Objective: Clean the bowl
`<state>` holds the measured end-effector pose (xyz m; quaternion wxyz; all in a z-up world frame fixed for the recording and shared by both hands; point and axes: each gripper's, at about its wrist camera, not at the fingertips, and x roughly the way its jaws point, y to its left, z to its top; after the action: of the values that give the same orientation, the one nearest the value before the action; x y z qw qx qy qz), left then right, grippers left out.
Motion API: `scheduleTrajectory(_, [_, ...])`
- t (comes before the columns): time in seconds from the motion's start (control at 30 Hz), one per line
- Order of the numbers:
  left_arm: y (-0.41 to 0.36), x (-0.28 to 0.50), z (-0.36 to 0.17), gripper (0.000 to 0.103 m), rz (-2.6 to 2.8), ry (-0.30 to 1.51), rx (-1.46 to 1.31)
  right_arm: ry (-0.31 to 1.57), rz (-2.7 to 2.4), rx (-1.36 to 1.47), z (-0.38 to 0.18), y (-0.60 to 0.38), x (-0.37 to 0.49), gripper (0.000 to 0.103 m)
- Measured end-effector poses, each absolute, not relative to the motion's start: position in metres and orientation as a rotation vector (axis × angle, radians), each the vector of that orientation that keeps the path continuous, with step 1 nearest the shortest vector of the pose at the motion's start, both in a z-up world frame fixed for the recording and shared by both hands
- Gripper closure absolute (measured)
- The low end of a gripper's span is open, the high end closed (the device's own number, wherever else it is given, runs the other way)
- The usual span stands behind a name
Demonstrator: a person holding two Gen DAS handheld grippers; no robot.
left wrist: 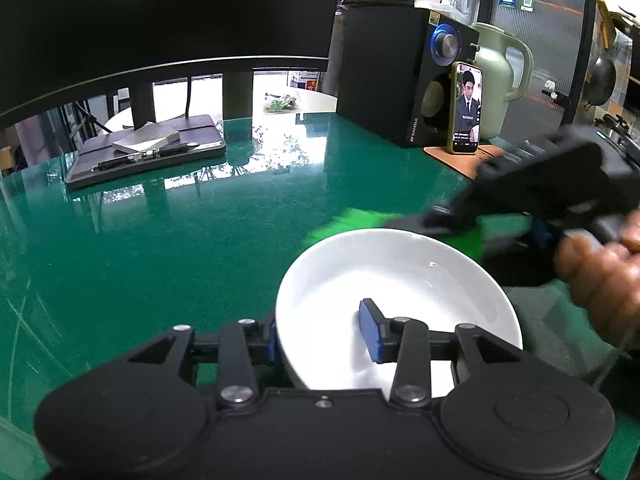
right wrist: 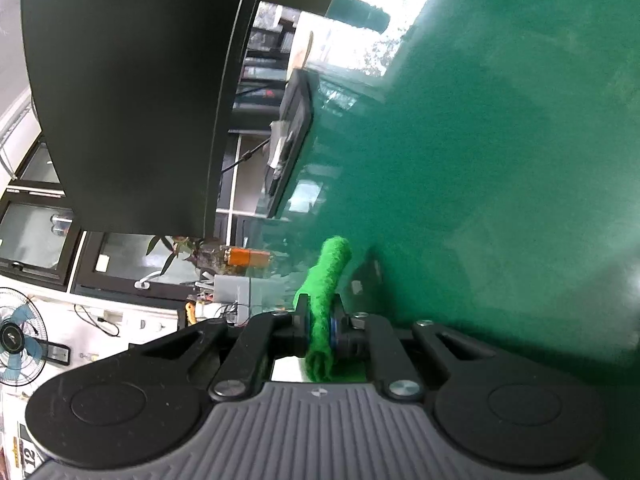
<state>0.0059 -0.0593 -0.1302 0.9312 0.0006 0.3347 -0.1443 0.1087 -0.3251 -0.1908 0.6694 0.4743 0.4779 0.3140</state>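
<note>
— Where is the bowl?

— The white bowl [left wrist: 396, 304] sits on the green table [left wrist: 168, 240], right in front of my left gripper [left wrist: 322, 338]. I have its near rim pinched: one blue pad [left wrist: 370, 328] lies inside against the wall, the other finger is outside on the left, so the rim runs between them. The inside looks bare and glossy.

— And your other claw?

— My right gripper [right wrist: 320, 330] is clamped shut on a green cloth [right wrist: 326, 280]. The cloth is squeezed between the two pads and sticks out forward past the fingertips as a rolled strip. From the left wrist view that gripper shows blurred at the far right edge of the bowl, with the cloth a green smear just behind the far rim; I cannot tell whether cloth and bowl touch. My right hand [left wrist: 600, 276] is on its handle.

— What surrounds it?

— Beyond the bowl, a phone [left wrist: 466, 108] leans against a black speaker [left wrist: 384, 76], with a pale green kettle [left wrist: 500, 76] behind. To the left, a dark monitor [left wrist: 160, 12] stands over a tablet case [left wrist: 148, 152] carrying a notepad and pen.
</note>
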Motion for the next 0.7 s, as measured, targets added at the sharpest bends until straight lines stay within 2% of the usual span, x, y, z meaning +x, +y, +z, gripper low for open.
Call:
scheduleTrajectory(0.2, [-0.053,0.008,-0.133,0.055,-0.302,0.681,-0.02,1.097,0.709,1.094,-0.194,-0.329,0.109,0.092])
scheduleTrajectory(0.4, [-0.06,0.009,-0.131,0.056,-0.316,0.673,0.018,1.11,0.694,1.135,-0.198,-0.346,0.102,0.092])
scheduleTrajectory(0.7, [-0.067,0.004,-0.13,0.056,-0.275,0.668,0.013,1.06,0.803,0.968,-0.173,-0.286,0.131,0.09])
